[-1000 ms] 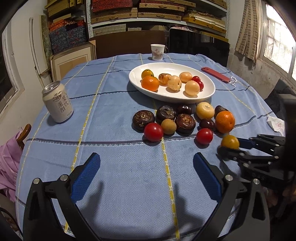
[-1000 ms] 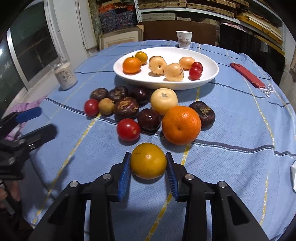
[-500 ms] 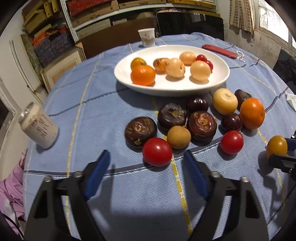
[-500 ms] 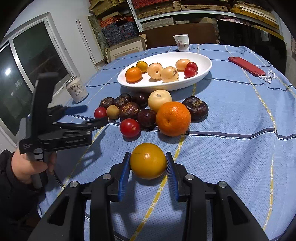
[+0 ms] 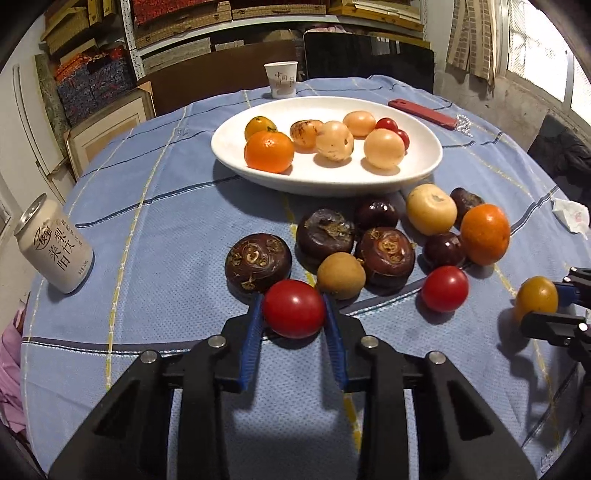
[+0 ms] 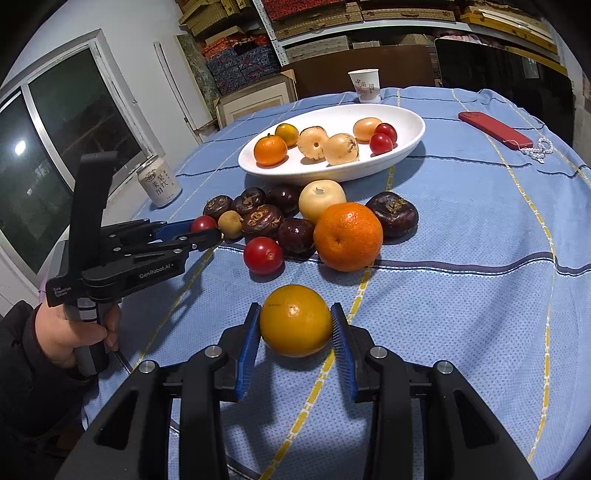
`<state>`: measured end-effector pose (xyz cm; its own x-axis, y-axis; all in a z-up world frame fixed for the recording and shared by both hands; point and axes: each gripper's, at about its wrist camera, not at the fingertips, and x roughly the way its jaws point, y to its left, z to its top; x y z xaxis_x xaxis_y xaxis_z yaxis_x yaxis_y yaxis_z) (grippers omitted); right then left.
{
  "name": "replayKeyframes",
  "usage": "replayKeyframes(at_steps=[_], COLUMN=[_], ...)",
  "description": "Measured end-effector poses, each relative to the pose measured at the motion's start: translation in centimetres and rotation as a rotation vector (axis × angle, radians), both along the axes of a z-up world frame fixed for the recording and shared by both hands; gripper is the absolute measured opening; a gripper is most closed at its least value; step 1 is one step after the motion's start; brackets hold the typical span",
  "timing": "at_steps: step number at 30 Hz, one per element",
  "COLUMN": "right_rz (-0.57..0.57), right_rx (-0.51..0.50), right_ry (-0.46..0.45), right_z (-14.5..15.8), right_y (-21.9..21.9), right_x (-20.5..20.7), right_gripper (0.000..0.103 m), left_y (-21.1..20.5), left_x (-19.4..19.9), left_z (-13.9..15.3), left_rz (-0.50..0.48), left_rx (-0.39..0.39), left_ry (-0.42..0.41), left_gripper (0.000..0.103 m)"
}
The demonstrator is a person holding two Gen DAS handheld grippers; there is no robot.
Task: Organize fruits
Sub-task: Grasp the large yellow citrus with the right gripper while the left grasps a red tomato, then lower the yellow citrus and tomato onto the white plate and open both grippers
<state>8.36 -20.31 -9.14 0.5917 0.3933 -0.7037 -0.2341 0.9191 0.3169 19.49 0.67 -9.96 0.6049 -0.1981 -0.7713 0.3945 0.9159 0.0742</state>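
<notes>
A cluttered room in a home that doubles as storage. A round table [image 6: 461,258] under a blue cloth with yellow and dark stripes fills the middle. On it sit a white oval plate [image 5: 417,147] of fruit, loose fruit beside it, a paper cup [image 5: 281,79], a drink can [image 5: 55,251] and a red phone [image 6: 495,130] with a bead strap. Behind the table, metal shelves [image 5: 236,22] are packed with flat woven and patterned boxes. Framed boards [image 5: 107,129] lean against the wall below them. A dark chair back [image 5: 369,59] stands at the far side. A window [image 6: 48,147] with a metal frame shows darkness outside; a beige curtain [image 5: 469,37] hangs by another window.
</notes>
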Motion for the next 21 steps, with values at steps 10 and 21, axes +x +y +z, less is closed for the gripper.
replayKeyframes(at_steps=[10,21], right_rz=[-0.004,-0.030], right_rx=[-0.002,-0.042], right_ry=[-0.005,-0.046], right_z=[0.0,0.8], right_y=[0.0,0.1], right_x=[-0.1,-1.1], right_gripper=[0.038,0.038], left_y=[0.2,1.6], left_x=[-2.4,-5.6], left_z=[1.5,3.0], left_rz=[0.008,0.026], left_rx=[-0.020,-0.055], left_ry=[-0.044,-0.070], left_gripper=[0.031,0.031])
